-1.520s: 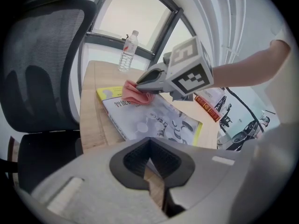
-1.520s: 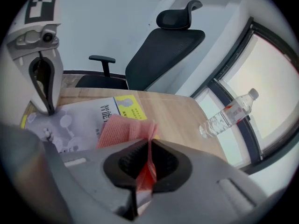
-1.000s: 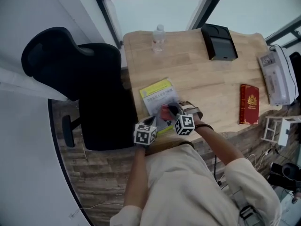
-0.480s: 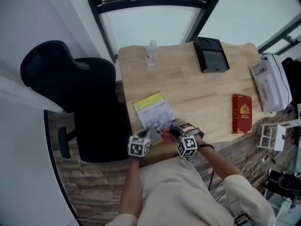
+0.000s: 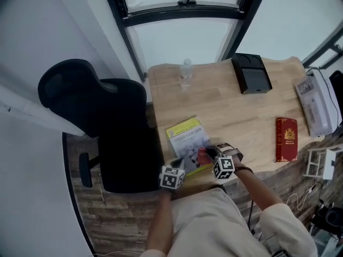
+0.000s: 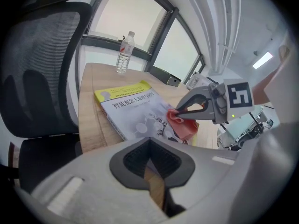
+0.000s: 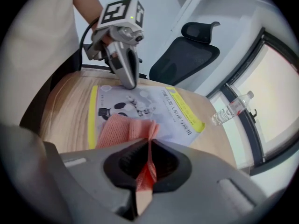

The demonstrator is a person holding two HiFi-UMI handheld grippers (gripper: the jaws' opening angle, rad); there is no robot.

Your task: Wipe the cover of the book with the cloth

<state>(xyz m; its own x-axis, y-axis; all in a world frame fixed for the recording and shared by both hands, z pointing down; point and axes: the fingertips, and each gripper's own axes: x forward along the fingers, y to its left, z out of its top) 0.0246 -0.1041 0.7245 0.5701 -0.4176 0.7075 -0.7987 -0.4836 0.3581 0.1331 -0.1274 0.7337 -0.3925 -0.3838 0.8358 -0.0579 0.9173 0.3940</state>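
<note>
Head view: a light wooden table [image 5: 236, 108] fills the middle of the frame. A grey and yellow softcover book [image 5: 187, 138] lies flat near the table's lower left edge. The left gripper [image 5: 180, 164] reaches to the book's lower edge. The right gripper [image 5: 208, 153] comes in from the right with a salmon-red woven cloth [image 5: 202, 156] at its tip, lying on the lower right part of the cover. A black mesh office chair [image 5: 102, 122] stands left of the table. A clear plastic water bottle [image 5: 186, 73] stands at the table's upper left. A black rectangular box [image 5: 253, 74] lies at upper right, and a dark red hardcover book [image 5: 286, 138] lies at right.

Left gripper view: the left gripper [image 6: 153, 171] has its jaws drawn together with only a thin slit, and nothing is held between them. The book [image 6: 133, 110] lies ahead at centre. At right, the right gripper [image 6: 179, 114] pinches the cloth [image 6: 183, 125], which droops onto the cover. The bottle [image 6: 124, 54] stands beyond, and the chair [image 6: 39, 73] fills the left.

Right gripper view: the right gripper [image 7: 148, 167] has its jaws clamped on a fold of the cloth [image 7: 124, 125]. The rest of the cloth spreads over the near part of the book [image 7: 156, 107]. The left gripper [image 7: 131, 84] has its closed tip touching the cover near the far edge. The bottle [image 7: 231, 108] is at right, and the chair [image 7: 187, 55] is in the upper centre.
</note>
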